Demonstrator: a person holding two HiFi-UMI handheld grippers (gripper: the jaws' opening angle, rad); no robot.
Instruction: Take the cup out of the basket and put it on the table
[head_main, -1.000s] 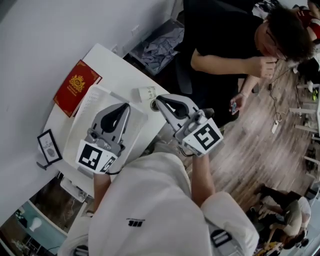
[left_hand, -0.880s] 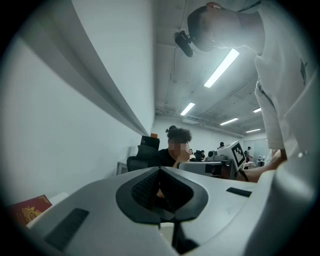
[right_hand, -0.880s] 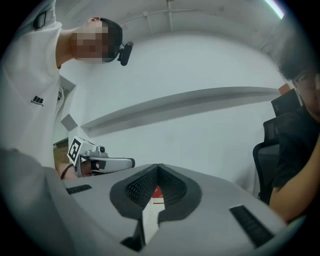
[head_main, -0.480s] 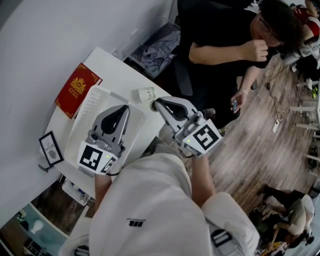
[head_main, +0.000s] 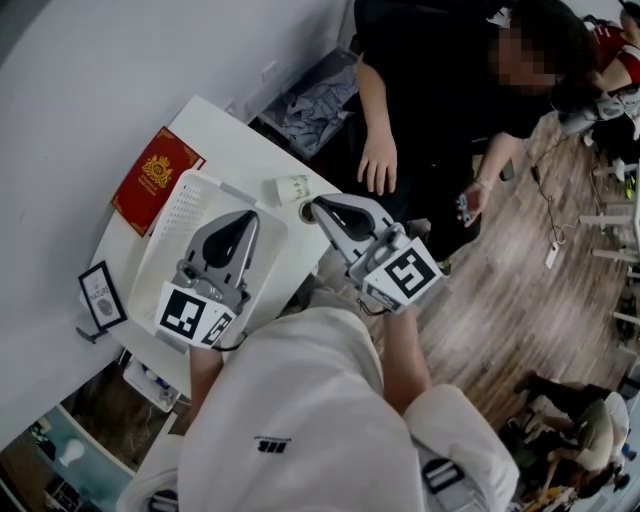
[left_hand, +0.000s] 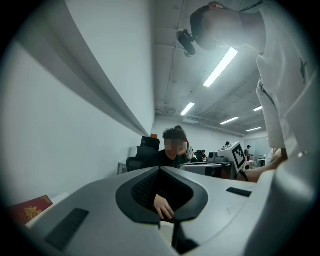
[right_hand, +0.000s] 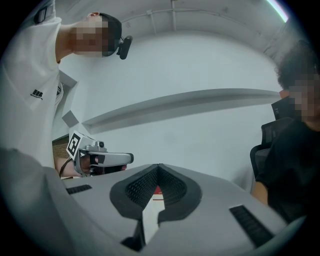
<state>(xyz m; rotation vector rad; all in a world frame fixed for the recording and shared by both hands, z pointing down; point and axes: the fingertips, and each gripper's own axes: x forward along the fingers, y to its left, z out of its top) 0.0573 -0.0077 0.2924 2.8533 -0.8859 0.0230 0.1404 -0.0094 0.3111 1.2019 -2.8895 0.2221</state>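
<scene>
White cup (head_main: 291, 188) on table (head_main: 232, 132) beside basket (head_main: 182, 212)

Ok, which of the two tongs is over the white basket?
The left tongs, at the head view's left: they hang over the white basket, while the right tongs point past its edge, near the cup on the table.

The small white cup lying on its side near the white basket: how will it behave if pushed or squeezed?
The small white cup lies on its side, so a push would probably roll it. It looks like thin paper: likely very light and easily crushed by a firm squeeze.
</scene>
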